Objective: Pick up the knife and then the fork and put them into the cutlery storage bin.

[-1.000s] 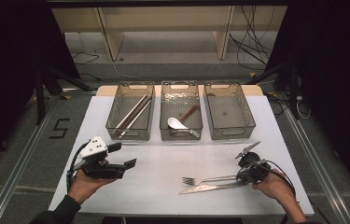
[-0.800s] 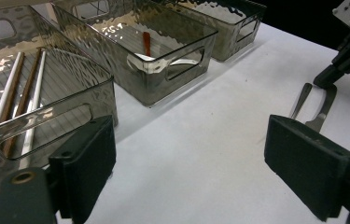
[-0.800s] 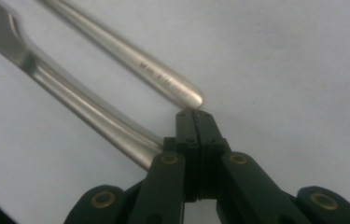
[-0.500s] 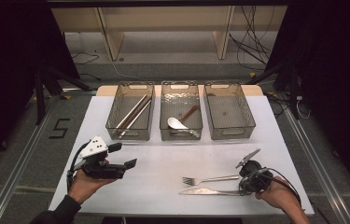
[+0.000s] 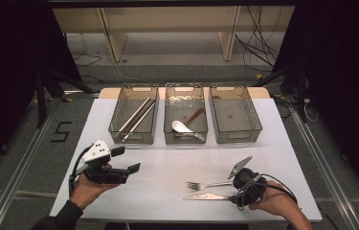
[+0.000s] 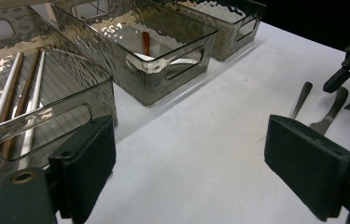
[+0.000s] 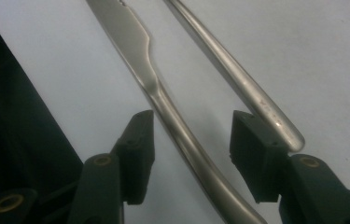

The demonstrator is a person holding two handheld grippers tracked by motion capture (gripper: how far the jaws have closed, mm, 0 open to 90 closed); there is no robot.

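A steel knife [image 5: 205, 196] and a fork [image 5: 206, 184] lie side by side on the white table [image 5: 167, 163] at the front right. My right gripper [image 5: 233, 191] is low over their handle ends. In the right gripper view it [image 7: 189, 149] is open, with the knife handle [image 7: 177, 126] running between its jaws and the fork handle [image 7: 242, 84] just outside the right jaw. My left gripper [image 5: 127, 159] is held above the front left of the table, open and empty [image 6: 205, 163].
Three clear bins stand in a row at the back. The left bin [image 5: 115, 120] holds metal chopsticks [image 5: 136, 117], the middle bin [image 5: 185, 87] a white spoon [image 5: 182, 127], and the right bin [image 5: 256, 120] nothing. The table's front edge is close to my right hand [image 5: 275, 203].
My right gripper has moved toward the front edge and a little left, from beside the fork handle down over the knife handle. The left gripper has stayed put.
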